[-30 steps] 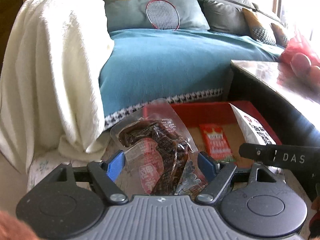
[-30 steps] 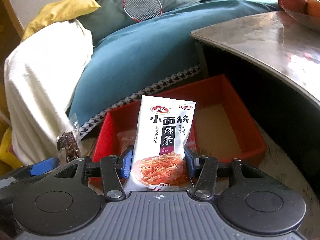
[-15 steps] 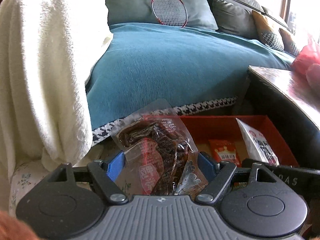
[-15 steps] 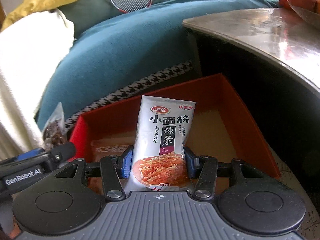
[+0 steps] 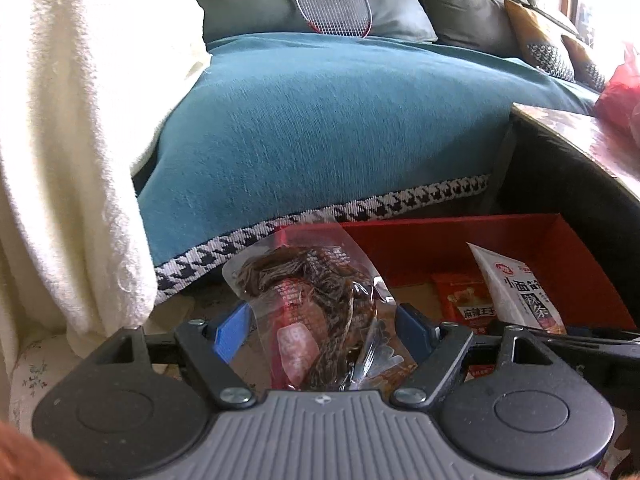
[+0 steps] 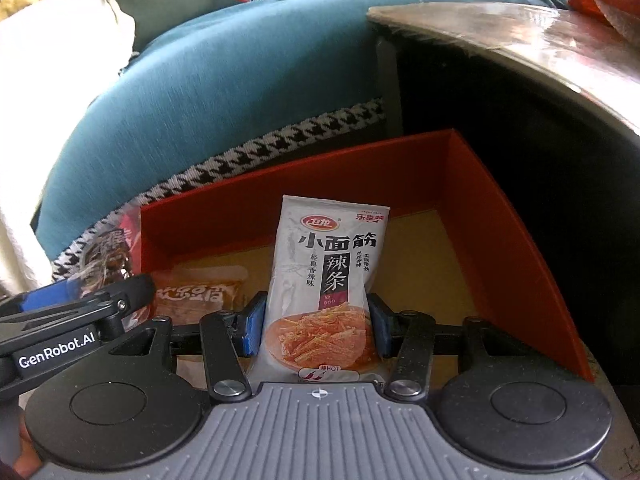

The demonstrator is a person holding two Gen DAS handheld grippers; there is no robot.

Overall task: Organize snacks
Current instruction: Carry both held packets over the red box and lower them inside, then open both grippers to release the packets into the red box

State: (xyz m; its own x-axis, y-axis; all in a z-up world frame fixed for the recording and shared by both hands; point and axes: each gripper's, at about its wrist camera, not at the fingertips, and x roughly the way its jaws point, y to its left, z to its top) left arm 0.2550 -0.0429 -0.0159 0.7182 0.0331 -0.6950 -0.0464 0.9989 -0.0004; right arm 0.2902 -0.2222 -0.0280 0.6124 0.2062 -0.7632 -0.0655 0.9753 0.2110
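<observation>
My left gripper (image 5: 320,330) is shut on a clear packet of dark dried meat (image 5: 316,304), held upright by the left rim of the red box (image 5: 440,236). My right gripper (image 6: 316,322) is shut on a white spicy-strip packet (image 6: 324,280), held upright over the box's floor (image 6: 432,276). An orange-red snack packet (image 5: 464,300) lies flat in the box, also in the right wrist view (image 6: 200,288). The left gripper (image 6: 80,312) and meat packet (image 6: 108,260) show at the right wrist view's left edge.
The red box (image 6: 500,240) sits on the floor between a teal-covered sofa (image 5: 320,128) and a dark coffee table (image 6: 520,52). A white blanket (image 5: 60,140) hangs at the left. A badminton racket (image 5: 332,4) leans on the sofa cushions.
Both grippers have moved forward and down toward the red box, each still holding its packet. The box now looks larger and closer in both views.
</observation>
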